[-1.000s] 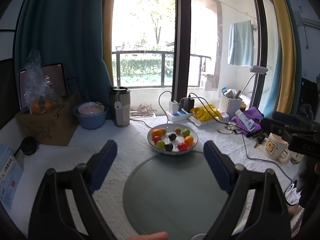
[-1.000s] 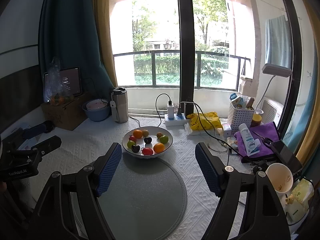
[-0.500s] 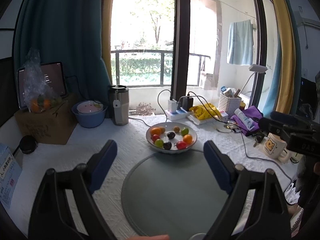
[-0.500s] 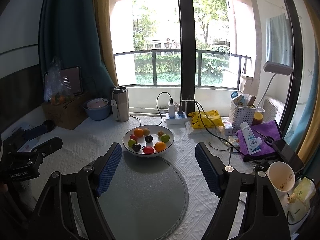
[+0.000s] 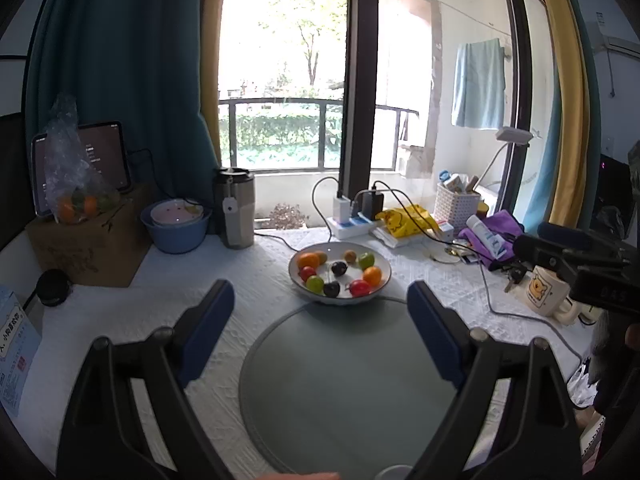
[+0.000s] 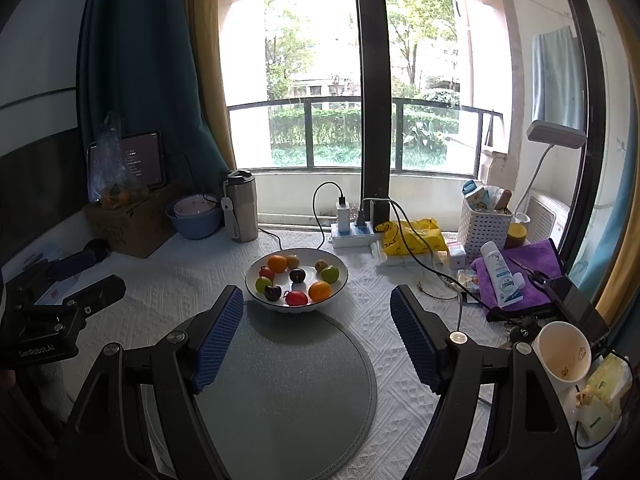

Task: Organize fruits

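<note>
A white bowl (image 5: 382, 268) (image 6: 340, 268) holds several small fruits: oranges, green, red and dark ones. It stands on the white tablecloth at the far edge of a round grey-green mat (image 5: 344, 380) (image 6: 288, 392). My left gripper (image 5: 320, 312) is open and empty, above the mat, short of the bowl. My right gripper (image 6: 316, 316) is open and empty, also above the mat just short of the bowl. Each gripper shows at the side of the other's view.
A steel tumbler (image 5: 236, 208), a blue bowl (image 5: 176, 228) and a cardboard box (image 5: 88, 248) with bagged fruit stand at the back left. A power strip with cables (image 6: 352, 232), a white basket (image 6: 484, 224), a purple cloth (image 6: 524, 276) and a mug (image 6: 564, 352) crowd the right.
Both views have shifted slightly; the bowl sits a little nearer and more central. Both grippers stay open and empty.
</note>
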### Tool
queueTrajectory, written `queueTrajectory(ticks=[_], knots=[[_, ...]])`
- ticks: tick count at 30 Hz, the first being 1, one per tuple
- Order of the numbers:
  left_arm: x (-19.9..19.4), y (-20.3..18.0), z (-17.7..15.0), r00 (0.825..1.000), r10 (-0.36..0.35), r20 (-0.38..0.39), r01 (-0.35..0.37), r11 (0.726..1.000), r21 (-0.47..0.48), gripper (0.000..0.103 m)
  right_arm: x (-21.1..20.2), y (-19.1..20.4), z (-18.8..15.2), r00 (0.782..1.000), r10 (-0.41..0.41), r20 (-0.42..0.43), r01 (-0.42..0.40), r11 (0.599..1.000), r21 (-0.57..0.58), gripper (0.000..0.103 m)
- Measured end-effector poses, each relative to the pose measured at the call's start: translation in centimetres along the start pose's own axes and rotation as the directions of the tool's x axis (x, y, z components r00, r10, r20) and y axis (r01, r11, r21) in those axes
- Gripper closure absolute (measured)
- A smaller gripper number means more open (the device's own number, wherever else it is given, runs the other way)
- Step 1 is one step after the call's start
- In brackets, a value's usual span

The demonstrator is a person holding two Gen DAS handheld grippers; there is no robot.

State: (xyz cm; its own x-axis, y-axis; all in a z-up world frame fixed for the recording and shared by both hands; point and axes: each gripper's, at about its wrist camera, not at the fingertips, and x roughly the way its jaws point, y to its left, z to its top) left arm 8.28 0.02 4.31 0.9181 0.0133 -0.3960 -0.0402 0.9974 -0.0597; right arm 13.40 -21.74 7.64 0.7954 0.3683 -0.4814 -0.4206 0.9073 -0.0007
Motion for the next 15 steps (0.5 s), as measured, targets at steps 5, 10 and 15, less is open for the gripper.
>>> queueTrajectory(ticks=[5, 10, 15], knots=[[0.01, 0.06, 0.03, 1.0, 0.0, 0.0, 0.0, 1.0, 0.0, 0.014, 0.06, -0.02, 0.06, 1.0, 0.0, 0.001, 0.0, 1.0, 0.0, 0.024], [0.07, -0.03, 0.01, 1.0, -0.003, 0.0, 0.003, 1.0, 0.003, 0.014, 0.08, -0.04, 0.0, 1.0, 0.001, 0.0, -0.001, 1.0, -0.001, 0.024], [0.13, -0.01, -0.02, 1.0, -0.011, -0.004, 0.011, 1.0, 0.007, 0.014, 0.11, -0.07, -0.08, 1.0, 0.0, 0.0, 0.0, 1.0, 0.0, 0.024]])
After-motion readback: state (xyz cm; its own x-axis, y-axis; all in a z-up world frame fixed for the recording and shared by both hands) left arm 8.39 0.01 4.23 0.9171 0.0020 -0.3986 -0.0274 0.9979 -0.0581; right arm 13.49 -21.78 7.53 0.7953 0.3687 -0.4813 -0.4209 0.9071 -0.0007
